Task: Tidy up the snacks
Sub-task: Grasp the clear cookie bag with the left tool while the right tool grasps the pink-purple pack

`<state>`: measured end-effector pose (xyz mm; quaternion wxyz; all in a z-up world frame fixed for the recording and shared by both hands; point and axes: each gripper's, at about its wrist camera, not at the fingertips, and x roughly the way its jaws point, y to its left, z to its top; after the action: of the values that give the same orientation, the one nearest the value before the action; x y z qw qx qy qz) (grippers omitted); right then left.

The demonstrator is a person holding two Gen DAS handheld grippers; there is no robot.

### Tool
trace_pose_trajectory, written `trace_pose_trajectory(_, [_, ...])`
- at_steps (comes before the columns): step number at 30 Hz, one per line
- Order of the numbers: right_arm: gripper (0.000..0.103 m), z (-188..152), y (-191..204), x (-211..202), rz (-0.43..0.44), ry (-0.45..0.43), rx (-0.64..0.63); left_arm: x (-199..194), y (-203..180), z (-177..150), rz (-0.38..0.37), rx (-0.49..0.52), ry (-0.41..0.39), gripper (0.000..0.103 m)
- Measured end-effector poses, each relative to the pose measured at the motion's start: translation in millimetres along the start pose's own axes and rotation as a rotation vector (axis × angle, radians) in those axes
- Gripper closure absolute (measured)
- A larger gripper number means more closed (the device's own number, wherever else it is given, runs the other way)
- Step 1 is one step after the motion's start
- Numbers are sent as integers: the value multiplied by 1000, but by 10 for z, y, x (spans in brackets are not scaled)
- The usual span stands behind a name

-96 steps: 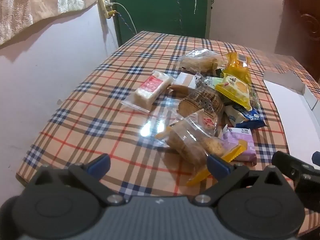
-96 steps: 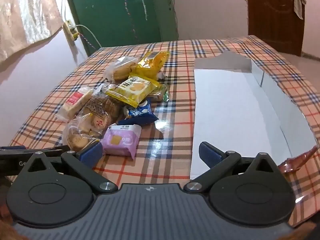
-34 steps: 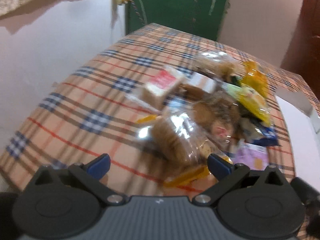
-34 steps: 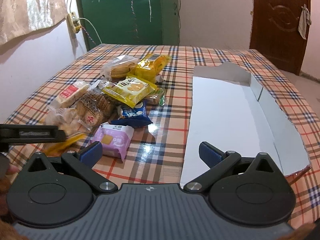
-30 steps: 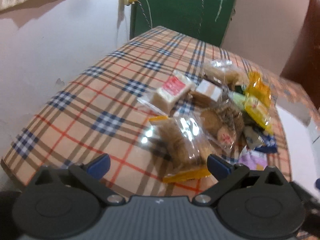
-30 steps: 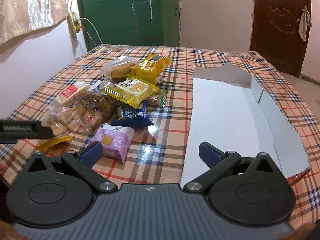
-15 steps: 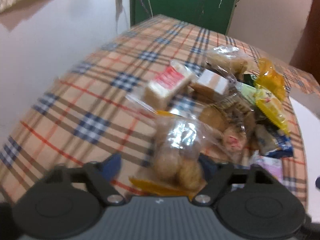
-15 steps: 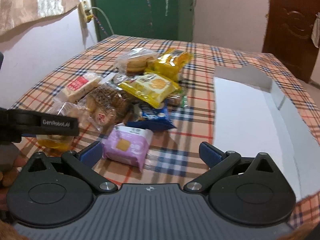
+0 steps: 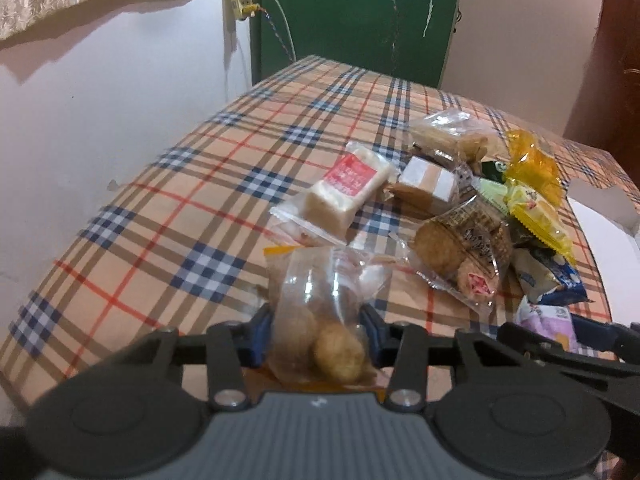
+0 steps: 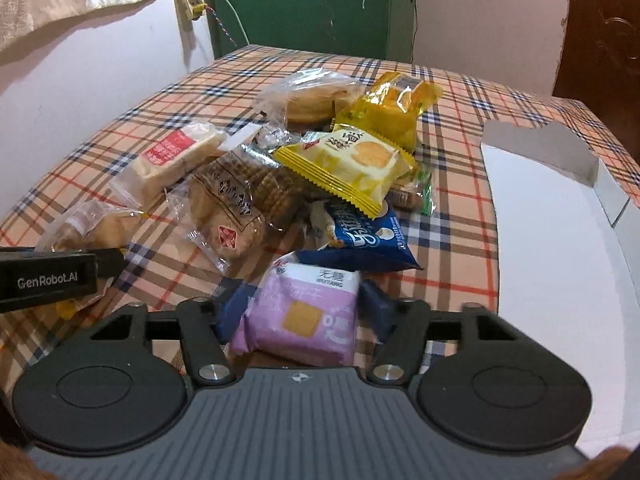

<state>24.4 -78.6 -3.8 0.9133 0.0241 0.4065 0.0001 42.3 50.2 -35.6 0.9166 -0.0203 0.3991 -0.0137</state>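
My left gripper (image 9: 316,332) is shut on a clear bag of brown cookies (image 9: 320,320) at the near left of the snack pile. My right gripper (image 10: 300,312) is shut on a purple biscuit pack (image 10: 300,312) at the pile's near edge. The left gripper also shows in the right wrist view (image 10: 52,276), with the cookie bag (image 10: 92,224) in it. The pile holds a blue pack (image 10: 360,236), a yellow cracker pack (image 10: 348,164), a clear round-cracker bag (image 10: 236,208) and a white bar with a red label (image 10: 176,156).
A flat white open box (image 10: 560,240) lies on the right of the plaid table (image 10: 452,200). A pale wall runs along the table's left edge and a green door stands behind it. More snack bags (image 10: 312,96) lie at the far end of the pile.
Both grippers moved forward into the pile and closed: the left on the cookie bag, the right on the purple pack. Half a second ago both were still open.
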Motion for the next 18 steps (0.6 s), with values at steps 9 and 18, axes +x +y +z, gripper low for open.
trace_pose_trajectory(9, [37,-45,-154,-347,45,-11,37,-180,-64,-69,-37,15,-20,60])
trace_pose_trajectory(18, [37,-12,-230,-809,27,-87,11,-514,-243,-68,-64,51,-69,60])
